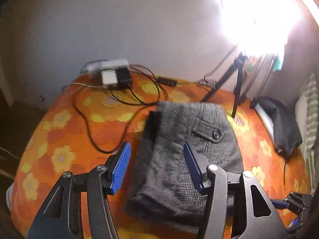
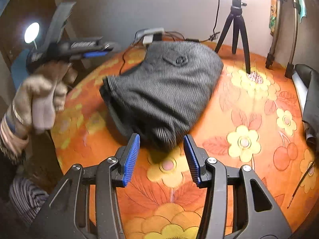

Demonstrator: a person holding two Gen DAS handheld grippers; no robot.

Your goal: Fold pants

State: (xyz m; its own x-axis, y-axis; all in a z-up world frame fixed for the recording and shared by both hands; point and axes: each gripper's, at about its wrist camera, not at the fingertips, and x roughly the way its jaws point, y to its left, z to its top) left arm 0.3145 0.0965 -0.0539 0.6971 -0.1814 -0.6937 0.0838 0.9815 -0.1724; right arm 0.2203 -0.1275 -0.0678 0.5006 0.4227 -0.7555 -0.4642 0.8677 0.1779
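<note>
A plain pale wall backs the orange tabletop (image 2: 235, 119), whose cloth is printed with yellow flowers, and a strong lamp glares from the upper right.

The folded grey woven pants (image 2: 165, 91) lie in a compact bundle at the middle of the tabletop, a buttoned pocket flap (image 2: 176, 59) on the top layer toward the far edge. A dark inner layer shows along the bundle's left side.

My right tongs (image 2: 161, 157) hang just short of the bundle's near edge, blue ribbed pads standing apart with only flowered cloth between them; they grip nothing. My left tongs (image 1: 157, 167) hover over the near left part of the pants, also parted about halfway and empty; I cannot tell whether their tips brush the fabric. In the right wrist view my left hand (image 2: 43, 97), in a light glove, holds that tool out past the tabletop's left edge.

Along the far edge sit a white power strip with white and black plugs (image 1: 114, 73) and loose black cables (image 1: 103, 119) trailing toward the left edge. A small black tripod (image 2: 237, 31) stands at the far right corner, one foot on a yellow flower. A black bag (image 1: 283, 123) rests at the right edge.
</note>
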